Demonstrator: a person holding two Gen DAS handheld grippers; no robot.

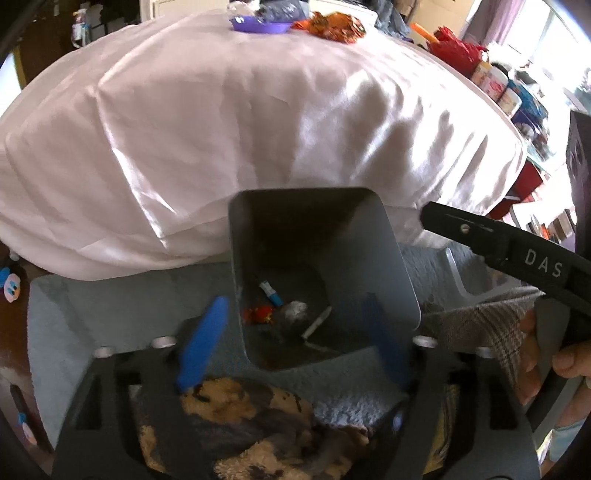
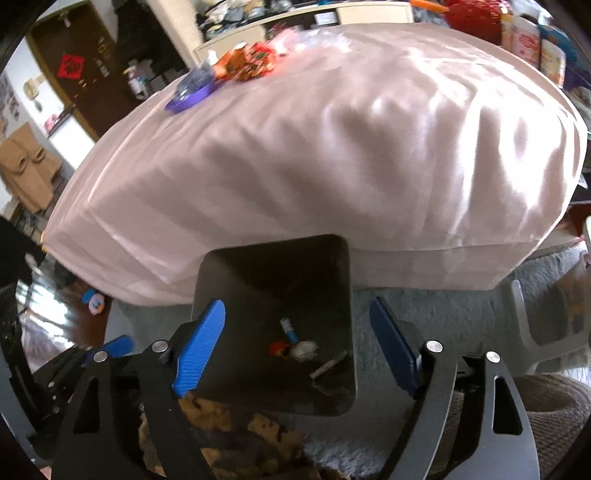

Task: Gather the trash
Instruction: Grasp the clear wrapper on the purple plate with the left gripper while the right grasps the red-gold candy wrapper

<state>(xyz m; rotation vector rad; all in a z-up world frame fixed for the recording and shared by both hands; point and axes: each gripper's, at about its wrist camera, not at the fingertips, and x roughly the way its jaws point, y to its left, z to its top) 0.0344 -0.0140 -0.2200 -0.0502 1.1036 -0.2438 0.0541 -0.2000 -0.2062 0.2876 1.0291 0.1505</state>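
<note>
A grey square trash bin stands on the carpet against the white-draped table. Inside lie a red wrapper, a blue-white tube, a crumpled tissue and a white stick. My left gripper is open and empty, its blue fingers astride the bin's near rim. My right gripper is open and empty above the same bin. Orange-red wrappers and a purple dish sit on the far tabletop, also in the right wrist view.
Light blue carpet surrounds the bin. A white plastic stool stands to the right. Jars and packets line the table's right edge. A mottled fuzzy cloth lies below the grippers. The right gripper's black body crosses the left view.
</note>
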